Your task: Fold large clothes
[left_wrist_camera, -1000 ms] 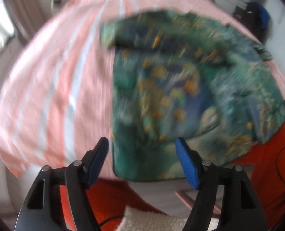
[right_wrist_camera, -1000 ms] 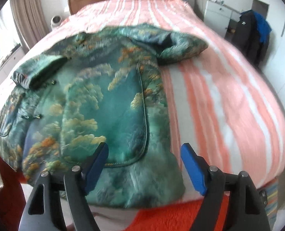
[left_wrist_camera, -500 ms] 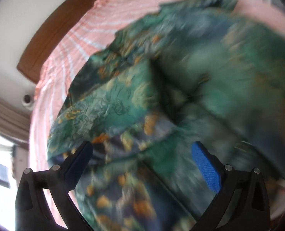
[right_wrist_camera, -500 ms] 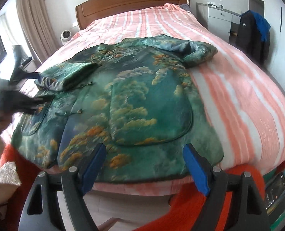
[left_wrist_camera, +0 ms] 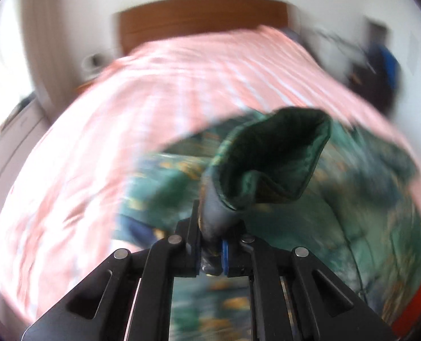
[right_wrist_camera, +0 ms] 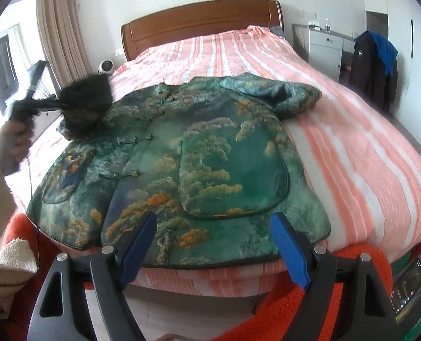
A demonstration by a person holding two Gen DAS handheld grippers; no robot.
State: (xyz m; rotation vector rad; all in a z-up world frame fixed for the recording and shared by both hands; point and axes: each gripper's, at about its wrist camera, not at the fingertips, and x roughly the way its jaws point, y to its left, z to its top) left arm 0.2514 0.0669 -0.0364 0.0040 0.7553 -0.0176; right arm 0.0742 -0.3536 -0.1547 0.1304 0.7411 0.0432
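On the pink-and-white striped bedspread (right_wrist_camera: 352,130) of a bed with a brown wooden headboard (right_wrist_camera: 201,20), a green brocade jacket with an orange and pale cloud pattern (right_wrist_camera: 199,164) is laid out flat, front upward, its hem lying along the near edge of the mattress. The jacket's one sleeve (right_wrist_camera: 284,93) is seen folded and resting beside the collar on the side toward the white cabinet (right_wrist_camera: 324,48); the opposite sleeve cuff (left_wrist_camera: 270,159) is gripped between the closed blue pads of the left gripper (left_wrist_camera: 213,258) and raised above the bedspread, the dark green lining being exposed in the left wrist view, which is blurred. In the right wrist view the same cuff appears as a dark blurred mass beside the person's left hand (right_wrist_camera: 17,139). The right gripper (right_wrist_camera: 213,244) is held off the near edge of the bed, its blue-padded fingers spread wide with nothing between them. Bare striped bedding is shown on both sides of the jacket and toward the headboard. An orange woolly fabric (right_wrist_camera: 301,301) is seen below the mattress edge, and a phone with a lit screen (right_wrist_camera: 409,287) beside it; its writing cannot be read. A dark coat with a blue garment (right_wrist_camera: 375,65) is hung near the cabinet.
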